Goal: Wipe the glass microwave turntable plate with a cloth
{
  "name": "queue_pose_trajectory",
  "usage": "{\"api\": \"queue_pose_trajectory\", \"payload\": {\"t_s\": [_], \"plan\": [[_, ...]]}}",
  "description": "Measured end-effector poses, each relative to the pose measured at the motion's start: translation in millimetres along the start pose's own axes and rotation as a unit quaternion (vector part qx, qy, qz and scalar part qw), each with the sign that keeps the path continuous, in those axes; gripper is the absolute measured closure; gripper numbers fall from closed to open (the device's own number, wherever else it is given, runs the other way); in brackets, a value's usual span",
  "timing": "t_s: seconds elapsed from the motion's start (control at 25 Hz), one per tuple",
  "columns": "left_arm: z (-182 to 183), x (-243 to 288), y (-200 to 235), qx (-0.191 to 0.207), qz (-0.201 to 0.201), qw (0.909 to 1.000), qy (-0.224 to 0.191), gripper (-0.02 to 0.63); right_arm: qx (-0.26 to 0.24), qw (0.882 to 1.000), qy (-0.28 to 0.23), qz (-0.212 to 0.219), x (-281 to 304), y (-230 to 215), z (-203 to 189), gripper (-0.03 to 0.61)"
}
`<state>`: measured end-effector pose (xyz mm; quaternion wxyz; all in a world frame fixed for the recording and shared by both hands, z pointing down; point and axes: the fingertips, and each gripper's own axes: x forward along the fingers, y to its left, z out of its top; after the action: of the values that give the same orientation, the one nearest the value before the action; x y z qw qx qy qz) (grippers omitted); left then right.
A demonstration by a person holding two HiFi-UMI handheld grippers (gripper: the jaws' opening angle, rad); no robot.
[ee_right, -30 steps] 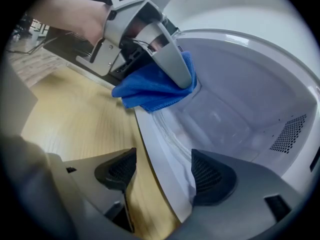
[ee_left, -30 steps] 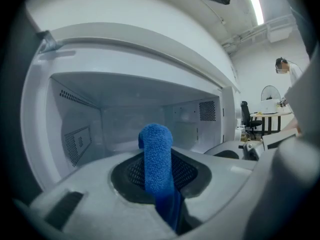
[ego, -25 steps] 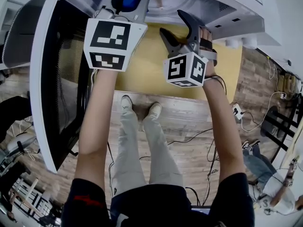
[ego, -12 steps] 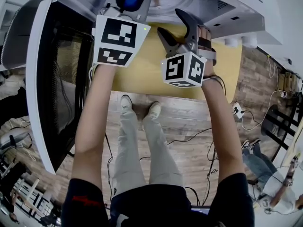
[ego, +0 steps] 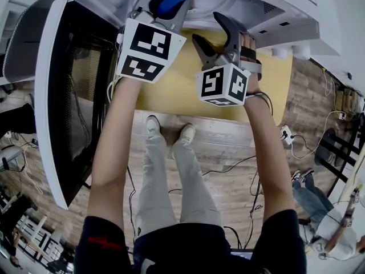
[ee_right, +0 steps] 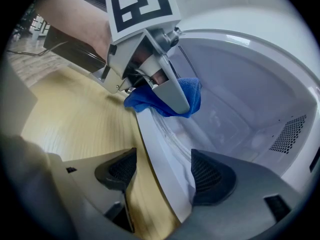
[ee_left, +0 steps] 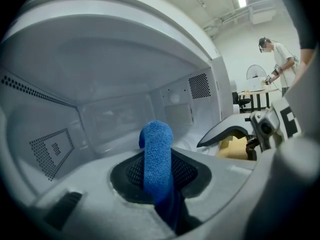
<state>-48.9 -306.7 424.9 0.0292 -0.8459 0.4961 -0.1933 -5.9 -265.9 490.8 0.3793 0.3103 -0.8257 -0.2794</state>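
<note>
Blue cloth [ee_left: 157, 154] stands upright, pinched at its lower end in my left claw [ee_left: 159, 176], whose jaws are closed on it inside the open microwave [ego: 259, 13]. The plate [ee_right: 167, 134] shows only as a faint curved glass rim on the oven floor, just behind the white sill [ee_right: 150, 139]. The cloth hangs above it near the front of the cavity, and I cannot tell whether the two touch.

My right claw [ee_right: 165, 174] hangs at the oven's mouth, just right of the left one. Its jaws are wide apart and grip nothing, and the sill runs through the gap between them.

The microwave's door [ego: 57, 96] is swung fully open at my left. The oven stands on a yellow wooden desk [ego: 171, 87], which I face with both arms stretched forward. Below the desk's near edge lies a plank floor [ego: 228, 181] with cables [ego: 239, 163] trailing across it. In the left gripper view, a person [ee_left: 280, 59] stands far across the room.
</note>
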Motion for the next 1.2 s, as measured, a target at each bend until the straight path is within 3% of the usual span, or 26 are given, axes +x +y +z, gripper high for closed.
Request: {"api": "queue_pose_trajectory", "payload": {"t_s": [0.32,0.56,0.8,1.2], "plan": [[-6.3,4.2,5.4,-0.025,-0.015,0.9989,0.036,0.551,-0.001,1.0,0.0,-0.001,0.5,-0.2,-0.3,0.264],[-12.8,7.0,24.6,-0.016,0.022,0.9974,0.066,0.551,-0.002,1.0,-0.001,0.001,-0.4,0.4,0.0,0.264],[-14.0,6.8,39.0,-0.002,0.062,0.996,0.064,0.551,-0.003,1.0,-0.002,0.001,-0.5,0.8,0.0,0.264],[-14.2,14.7,29.7,0.029,0.053,0.9962,0.062,0.55,-0.004,1.0,-0.002,0.002,-0.6,1.1,-0.7,0.265]]}}
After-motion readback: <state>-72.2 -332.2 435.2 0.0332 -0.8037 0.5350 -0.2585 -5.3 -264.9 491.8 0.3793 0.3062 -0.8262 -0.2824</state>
